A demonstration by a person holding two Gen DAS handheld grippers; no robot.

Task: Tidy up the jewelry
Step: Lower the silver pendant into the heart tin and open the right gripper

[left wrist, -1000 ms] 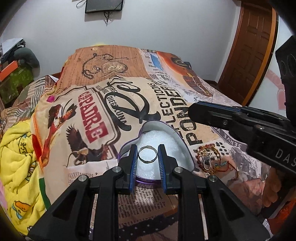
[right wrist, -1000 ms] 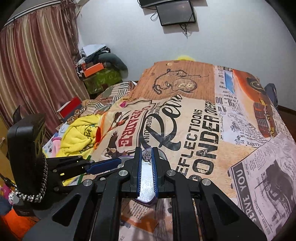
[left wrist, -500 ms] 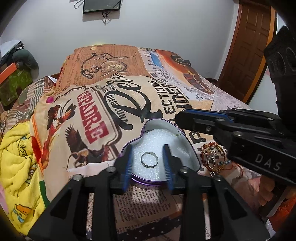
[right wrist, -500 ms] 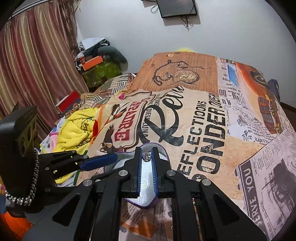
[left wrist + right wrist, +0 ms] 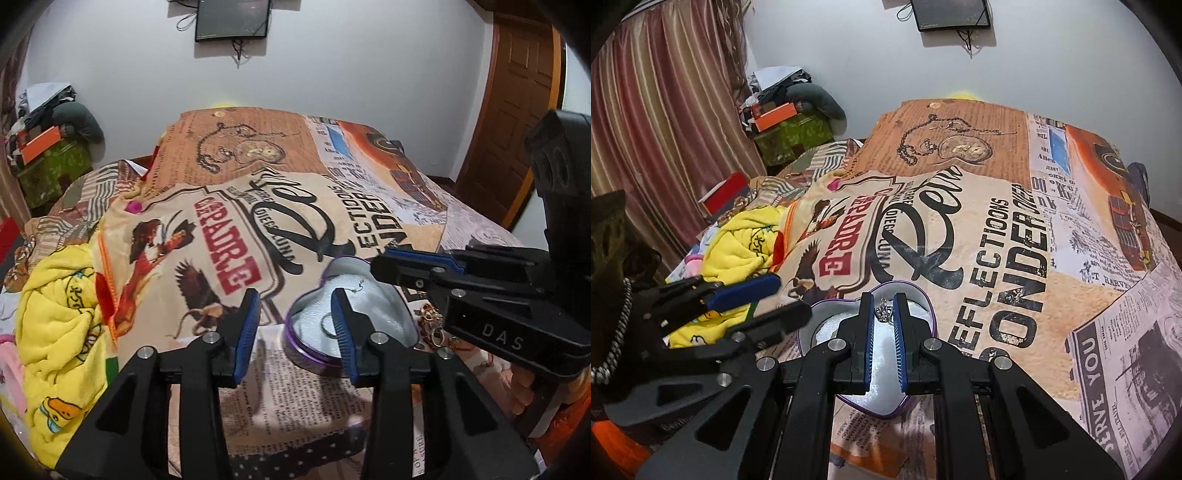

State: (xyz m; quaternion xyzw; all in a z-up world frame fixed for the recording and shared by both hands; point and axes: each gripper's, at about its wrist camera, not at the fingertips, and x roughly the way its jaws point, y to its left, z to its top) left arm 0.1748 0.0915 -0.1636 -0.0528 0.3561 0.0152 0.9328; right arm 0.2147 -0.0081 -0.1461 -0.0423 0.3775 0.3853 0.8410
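A purple heart-shaped box [image 5: 314, 356] with a white lining lies on the printed bedspread. A thin metal ring [image 5: 327, 325] lies inside it. My left gripper [image 5: 295, 301] is open and empty, just left of the box, its right finger in front of the ring. My right gripper [image 5: 884, 308] is shut on a small silver crown-shaped ring [image 5: 884, 314] and holds it over the box [image 5: 925, 299]. It reaches in from the right in the left wrist view [image 5: 380, 264]. A pile of jewelry [image 5: 434, 325] lies right of the box.
A yellow blanket [image 5: 55, 314] is bunched at the bed's left edge. A brown door [image 5: 517, 110] stands at the right and a wall screen [image 5: 232, 18] hangs behind. Striped curtains [image 5: 657, 110] and cluttered boxes [image 5: 783, 122] stand left of the bed.
My left gripper has opened, let the thin ring go into the box, and drawn back to the left. My right gripper with the crown ring has moved in over the box.
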